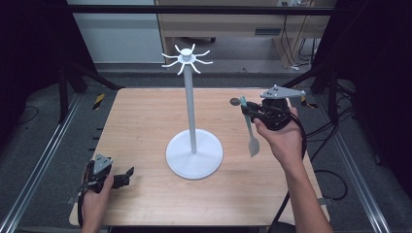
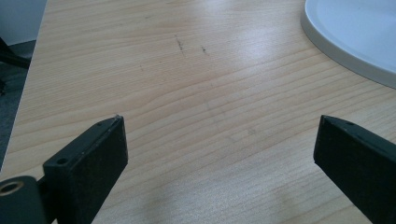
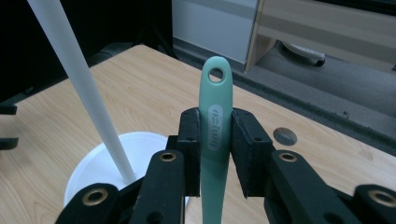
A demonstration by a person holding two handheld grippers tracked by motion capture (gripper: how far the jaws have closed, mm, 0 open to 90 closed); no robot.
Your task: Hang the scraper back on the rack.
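A white stand (image 1: 191, 111) with a round base (image 1: 194, 158) and curved hooks (image 1: 187, 59) at its top rises from the middle of the wooden table (image 1: 145, 121). My right gripper (image 1: 251, 112) is shut on a mint-green spatula (image 1: 250, 128), held above the table's right side, right of the pole, blade hanging down. In the right gripper view the pads (image 3: 242, 149) clamp the handle (image 3: 215, 121), its hanging hole (image 3: 216, 74) pointing up, with the pole (image 3: 84, 88) at left. My left gripper (image 1: 127, 174) lies low at the front left, open, nothing between its jaws (image 2: 219, 154).
The stand's base rim (image 2: 345, 42) lies ahead and right of the left gripper. A small round dark cap (image 1: 235, 101) is set into the table near the back right. Black frame rails run along both table sides.
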